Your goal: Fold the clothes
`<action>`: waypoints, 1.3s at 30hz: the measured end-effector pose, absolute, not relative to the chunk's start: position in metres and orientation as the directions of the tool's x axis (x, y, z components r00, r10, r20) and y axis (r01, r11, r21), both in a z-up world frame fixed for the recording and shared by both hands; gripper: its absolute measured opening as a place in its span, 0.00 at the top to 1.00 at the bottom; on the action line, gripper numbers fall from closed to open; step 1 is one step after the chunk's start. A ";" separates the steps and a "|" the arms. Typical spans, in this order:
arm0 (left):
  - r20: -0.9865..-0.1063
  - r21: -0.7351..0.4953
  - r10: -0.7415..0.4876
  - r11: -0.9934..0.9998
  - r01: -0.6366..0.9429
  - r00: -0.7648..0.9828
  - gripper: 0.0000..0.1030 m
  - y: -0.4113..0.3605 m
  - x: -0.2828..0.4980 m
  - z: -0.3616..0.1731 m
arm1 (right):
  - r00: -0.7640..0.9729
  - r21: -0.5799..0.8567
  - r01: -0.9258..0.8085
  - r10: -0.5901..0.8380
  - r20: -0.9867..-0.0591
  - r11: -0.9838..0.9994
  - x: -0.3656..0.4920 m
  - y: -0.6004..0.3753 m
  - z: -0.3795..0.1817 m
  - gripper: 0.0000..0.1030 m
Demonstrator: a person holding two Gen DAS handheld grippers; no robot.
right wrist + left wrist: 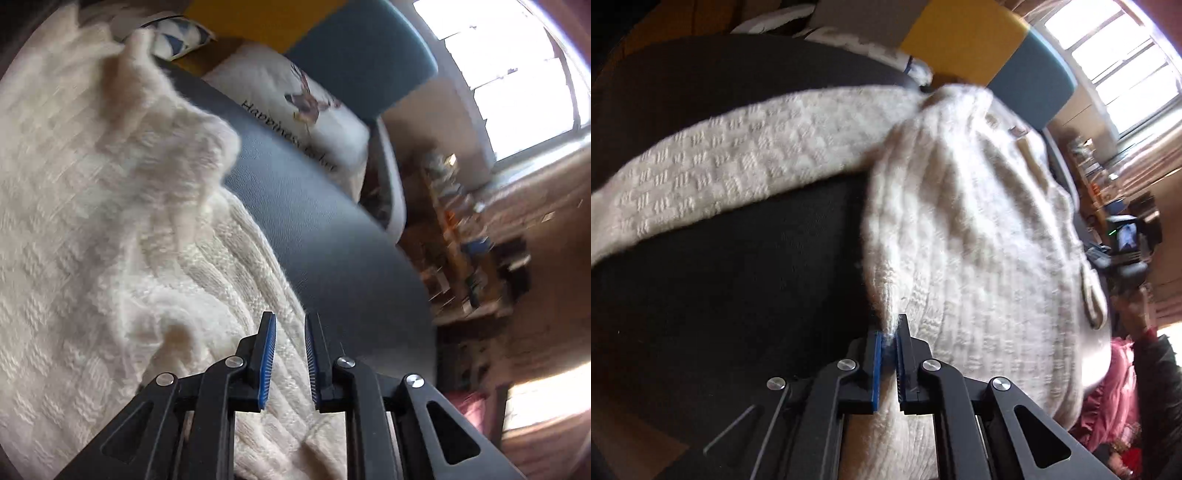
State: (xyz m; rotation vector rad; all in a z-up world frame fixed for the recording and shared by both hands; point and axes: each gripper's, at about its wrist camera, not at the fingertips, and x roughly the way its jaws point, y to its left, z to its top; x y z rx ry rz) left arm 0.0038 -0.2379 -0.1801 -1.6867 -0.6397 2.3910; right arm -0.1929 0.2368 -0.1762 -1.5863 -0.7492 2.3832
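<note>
Over the dark table (720, 277), the cream sweater (979, 240) is pinched at one edge by the left gripper (889, 334); the right gripper (290, 325) is held narrowly parted, empty. So thin a bite could be lost if tugged.

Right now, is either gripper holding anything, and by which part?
Left gripper is shut on the cream sweater, pinching a ribbed edge, probably a cuff or hem. Right gripper is open above the sweater, holding nothing.
</note>
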 end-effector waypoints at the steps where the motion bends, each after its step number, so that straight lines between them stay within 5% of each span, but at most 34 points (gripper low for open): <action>1: -0.860 -0.439 0.375 -0.889 0.128 -0.347 0.91 -0.238 0.003 -0.183 | -0.401 -0.379 0.091 0.314 -0.860 -0.921 -0.189 0.248 -0.168 0.81; 3: -0.832 -0.494 0.416 -0.856 0.151 -0.368 0.72 -0.248 0.011 -0.188 | -0.379 -0.157 0.052 0.126 -0.917 -0.986 -0.176 0.262 -0.162 0.70; 6: -0.791 -0.559 0.461 -0.813 0.166 -0.403 0.59 -0.258 0.020 -0.190 | -0.330 0.092 0.032 -0.097 -0.939 -0.995 -0.151 0.268 -0.173 0.69; 11: -0.829 -0.429 0.381 -0.903 0.029 -0.409 0.26 -0.222 0.014 -0.179 | -0.260 0.484 -0.029 -0.460 -0.849 -0.875 -0.110 0.276 -0.192 0.68; 16: -0.862 -0.245 0.238 -0.969 -0.042 -0.448 0.21 -0.192 0.020 -0.180 | -0.209 0.780 -0.101 -0.753 -0.624 -0.618 -0.074 0.278 -0.214 0.62; 17: -0.864 -0.220 0.215 -0.975 -0.044 -0.454 0.27 -0.187 0.021 -0.181 | -0.193 0.818 -0.106 -0.796 -0.574 -0.565 -0.073 0.272 -0.221 0.60; 18: -0.868 -0.229 0.224 -0.973 -0.044 -0.443 0.60 -0.184 0.020 -0.181 | -0.189 0.834 -0.088 -0.812 -0.552 -0.545 -0.071 0.264 -0.224 0.56; 19: -0.871 -0.239 0.234 -0.970 -0.044 -0.432 0.76 -0.182 0.019 -0.182 | -0.186 0.846 -0.066 -0.826 -0.532 -0.530 -0.070 0.256 -0.226 0.55; 21: -0.853 -0.338 0.308 -0.941 -0.004 -0.422 0.84 -0.178 0.010 -0.176 | -0.191 0.842 -0.038 -0.823 -0.534 -0.538 -0.071 0.245 -0.225 0.55; 25: -0.794 -0.501 0.441 -0.865 0.040 -0.418 0.86 -0.183 0.003 -0.161 | -0.166 0.777 0.030 -0.769 -0.617 -0.629 -0.071 0.230 -0.214 0.57; 27: -0.763 -0.553 0.486 -0.832 0.043 -0.426 0.87 -0.188 0.002 -0.149 | -0.161 0.694 0.061 -0.693 -0.703 -0.718 -0.071 0.222 -0.206 0.77; 30: -0.698 -0.634 0.557 -0.773 0.027 -0.449 0.88 -0.196 -0.003 -0.122 | -0.210 0.477 0.226 -0.520 -0.828 -0.850 -0.068 0.191 -0.168 0.79; 34: -0.516 -0.773 0.682 -0.631 -0.061 -0.519 0.95 -0.206 -0.008 -0.050 | -0.377 0.343 0.405 -0.497 -0.782 -0.847 -0.049 0.175 -0.074 0.81; 37: -0.535 -0.741 0.634 -0.670 -0.050 -0.559 0.95 -0.218 -0.013 -0.018 | -0.448 0.093 0.368 -0.265 -0.854 -0.925 -0.054 0.180 -0.066 0.78; 39: -0.642 -0.648 0.526 -0.761 0.027 -0.558 0.94 -0.223 -0.022 -0.029 | -0.354 0.172 0.338 -0.294 -0.888 -0.925 -0.060 0.195 -0.086 0.77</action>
